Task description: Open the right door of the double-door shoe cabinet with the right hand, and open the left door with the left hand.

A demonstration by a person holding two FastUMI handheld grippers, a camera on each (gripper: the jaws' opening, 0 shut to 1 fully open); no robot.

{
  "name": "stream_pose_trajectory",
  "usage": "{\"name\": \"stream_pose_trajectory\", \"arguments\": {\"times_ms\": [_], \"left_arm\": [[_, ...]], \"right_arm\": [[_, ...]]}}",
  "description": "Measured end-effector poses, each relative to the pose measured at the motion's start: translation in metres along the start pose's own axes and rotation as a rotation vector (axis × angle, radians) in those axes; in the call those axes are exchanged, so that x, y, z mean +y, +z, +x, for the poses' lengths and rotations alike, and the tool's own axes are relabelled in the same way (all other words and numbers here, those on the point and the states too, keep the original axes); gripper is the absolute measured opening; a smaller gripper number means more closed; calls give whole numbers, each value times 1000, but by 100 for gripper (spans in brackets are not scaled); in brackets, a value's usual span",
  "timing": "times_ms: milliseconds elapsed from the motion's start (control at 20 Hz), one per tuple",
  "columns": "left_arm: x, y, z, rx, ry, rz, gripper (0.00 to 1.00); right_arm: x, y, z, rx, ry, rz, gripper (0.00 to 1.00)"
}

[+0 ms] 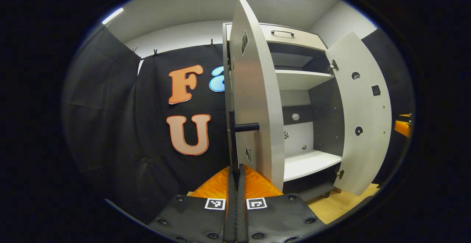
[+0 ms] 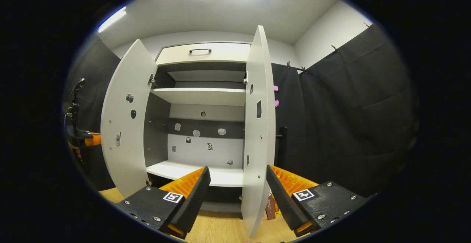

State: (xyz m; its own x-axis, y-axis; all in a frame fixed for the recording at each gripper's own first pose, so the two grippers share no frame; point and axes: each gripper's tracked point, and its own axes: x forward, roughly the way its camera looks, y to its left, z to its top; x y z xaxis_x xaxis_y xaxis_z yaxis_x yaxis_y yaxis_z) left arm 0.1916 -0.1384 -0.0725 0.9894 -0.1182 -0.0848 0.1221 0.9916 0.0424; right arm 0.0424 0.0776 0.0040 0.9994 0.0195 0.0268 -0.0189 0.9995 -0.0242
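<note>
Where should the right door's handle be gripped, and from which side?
Grip the upright shaft of the bar handle, coming from the outer face of the right door. It stands off that face on a short post, leaving room for jaws either side.

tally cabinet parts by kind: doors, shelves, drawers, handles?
Doors: 2, left door and right door, both swung open.
Shelves: 2, upper shelf and lower shelf.
Drawers: 1, top drawer.
Handles: 3, drawer handle, left door handle, right door handle.
Total: 8
</note>
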Motion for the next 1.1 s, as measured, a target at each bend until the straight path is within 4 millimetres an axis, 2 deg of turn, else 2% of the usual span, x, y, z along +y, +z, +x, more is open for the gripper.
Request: {"name": "stream_pose_trajectory", "arguments": {"times_ms": [250,400,600,800,900,950,1050,1100], "left_arm": [[16,0,-6,-4,48,-14,6],[4,1,-10,-7,4,-78,7],[17,5,-20,-21,56,-64,7],[14,8,-29,-25,50,-76,9],[17,11,-32,-34,64,-88,34],[18,12,-35,-35,73,-88,51],[22,15,-38,-41,97,-73,58],[22,18,-39,-48,97,-68,67]], "right_arm": [[-5,-2,4,8,-15,-7,93],[-3,-4,8,18,-16,-5,93],[-8,-4,15,21,-28,-11,93],[-10,-2,19,22,-31,-13,92],[-10,1,19,18,-33,-11,92],[-11,2,19,15,-33,-10,93],[-12,5,17,8,-33,-12,92],[-12,6,15,3,-33,-14,92]]}}
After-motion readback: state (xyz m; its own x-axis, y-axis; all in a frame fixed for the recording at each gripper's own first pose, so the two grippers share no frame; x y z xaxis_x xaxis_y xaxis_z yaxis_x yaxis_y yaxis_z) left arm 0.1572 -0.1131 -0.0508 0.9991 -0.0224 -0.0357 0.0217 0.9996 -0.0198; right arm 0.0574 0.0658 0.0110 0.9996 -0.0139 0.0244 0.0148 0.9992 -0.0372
